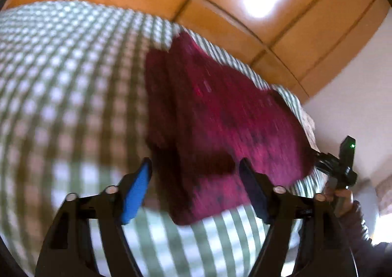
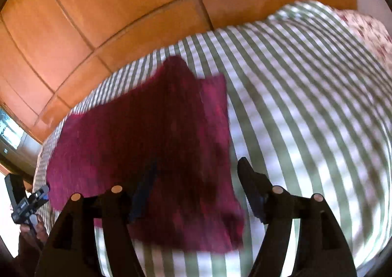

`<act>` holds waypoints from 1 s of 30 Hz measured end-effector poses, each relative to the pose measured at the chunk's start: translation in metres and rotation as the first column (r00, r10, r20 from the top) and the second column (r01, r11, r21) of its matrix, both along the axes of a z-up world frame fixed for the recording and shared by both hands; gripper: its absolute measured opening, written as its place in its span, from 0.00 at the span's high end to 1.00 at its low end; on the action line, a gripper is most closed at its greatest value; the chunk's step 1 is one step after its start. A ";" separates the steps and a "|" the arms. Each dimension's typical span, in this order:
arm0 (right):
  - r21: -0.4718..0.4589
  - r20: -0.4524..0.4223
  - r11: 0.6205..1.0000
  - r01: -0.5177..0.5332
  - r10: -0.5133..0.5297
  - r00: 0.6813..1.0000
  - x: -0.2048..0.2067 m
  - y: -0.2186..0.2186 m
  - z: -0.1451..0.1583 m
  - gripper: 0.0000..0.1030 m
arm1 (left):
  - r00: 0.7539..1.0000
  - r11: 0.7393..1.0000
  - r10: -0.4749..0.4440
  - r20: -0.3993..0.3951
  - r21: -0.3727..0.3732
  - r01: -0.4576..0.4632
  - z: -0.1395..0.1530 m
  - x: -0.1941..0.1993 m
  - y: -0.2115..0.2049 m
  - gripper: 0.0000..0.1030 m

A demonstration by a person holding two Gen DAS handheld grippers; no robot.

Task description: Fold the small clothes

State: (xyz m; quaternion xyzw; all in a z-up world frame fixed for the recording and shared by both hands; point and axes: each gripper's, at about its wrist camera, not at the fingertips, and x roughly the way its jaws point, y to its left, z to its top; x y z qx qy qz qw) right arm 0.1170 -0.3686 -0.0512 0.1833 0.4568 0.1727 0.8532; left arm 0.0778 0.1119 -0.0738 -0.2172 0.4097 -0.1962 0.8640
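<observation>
A dark red knitted garment [image 1: 215,125] lies folded on a green-and-white checked bedcover [image 1: 61,95]; it also shows in the right wrist view [image 2: 152,144]. My left gripper [image 1: 196,188] is open and empty, just above the garment's near edge. My right gripper [image 2: 196,191] is open and empty over the garment's near right corner. The right gripper shows at the right edge of the left wrist view [image 1: 343,166]; the left one shows at the lower left of the right wrist view [image 2: 27,201]. Both views are blurred.
Orange wooden wardrobe doors [image 2: 103,7] stand behind the bed. A floral pillow or cloth [image 2: 367,29] lies at the far right of the bedcover [image 2: 306,105]. A white wall [image 1: 355,81] is to the right.
</observation>
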 end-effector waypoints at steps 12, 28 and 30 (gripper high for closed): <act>0.068 0.045 0.994 -0.084 0.081 0.996 -0.059 0.019 0.022 0.87 | 0.999 0.999 -0.035 0.014 0.023 0.034 0.030 -0.021 0.002 0.90; 0.074 0.067 0.997 -0.037 0.032 0.997 -0.088 0.014 0.047 0.45 | 0.999 0.999 0.040 0.025 0.027 -0.041 0.057 -0.055 0.035 0.52; 0.048 0.104 0.998 -0.026 0.021 0.994 -0.073 0.021 0.057 0.44 | 0.997 0.998 0.061 0.044 0.007 -0.061 0.066 -0.042 0.038 0.52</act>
